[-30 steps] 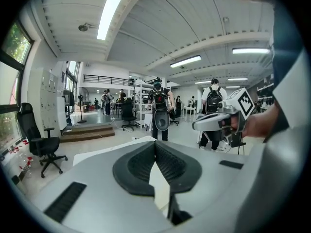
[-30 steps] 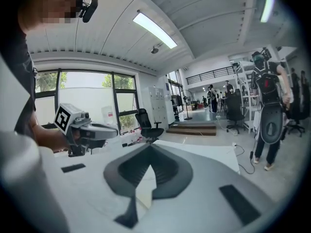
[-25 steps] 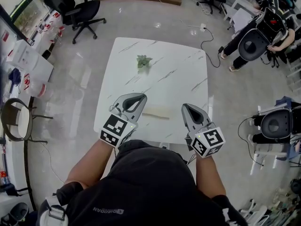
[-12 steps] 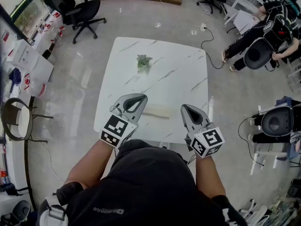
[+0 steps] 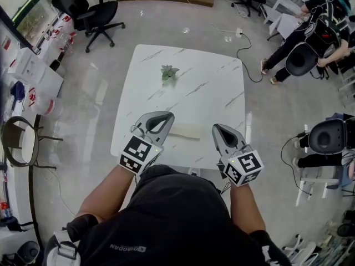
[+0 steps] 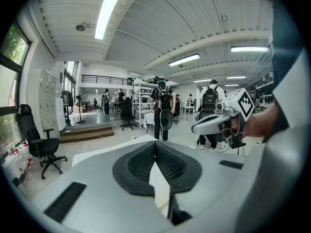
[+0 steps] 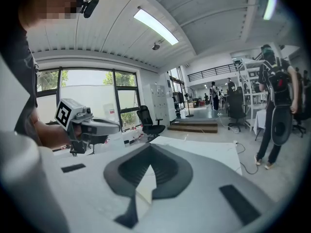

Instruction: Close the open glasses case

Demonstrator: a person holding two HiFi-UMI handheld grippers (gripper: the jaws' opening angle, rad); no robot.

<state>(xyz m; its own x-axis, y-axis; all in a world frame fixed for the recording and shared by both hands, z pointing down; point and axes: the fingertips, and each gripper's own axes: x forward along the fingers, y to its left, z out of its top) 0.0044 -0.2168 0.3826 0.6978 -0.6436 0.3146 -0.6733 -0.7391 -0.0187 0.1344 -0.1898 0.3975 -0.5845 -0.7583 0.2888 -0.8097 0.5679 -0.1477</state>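
A pale beige glasses case (image 5: 184, 132) lies flat near the front edge of the white marble table (image 5: 205, 87), between my two grippers. From above I cannot tell whether its lid is up. My left gripper (image 5: 162, 115) hovers just left of the case, jaws closed together and empty. Just right of the case, my right gripper (image 5: 216, 127) is also shut with nothing held. In the left gripper view the jaw tips (image 6: 155, 143) meet, and the right gripper (image 6: 219, 121) shows across. The right gripper view shows its tips (image 7: 149, 148) meeting, with the left gripper (image 7: 90, 126) opposite.
A small green plant (image 5: 169, 72) stands at the table's far middle. A black office chair (image 5: 94, 13) is on the floor at far left. A cable (image 5: 247, 51) runs past the table's far right corner. People stand at the upper right (image 5: 299, 37).
Both grippers have stayed almost still; the right one has crept slightly left. The people in the background at upper right have shifted.
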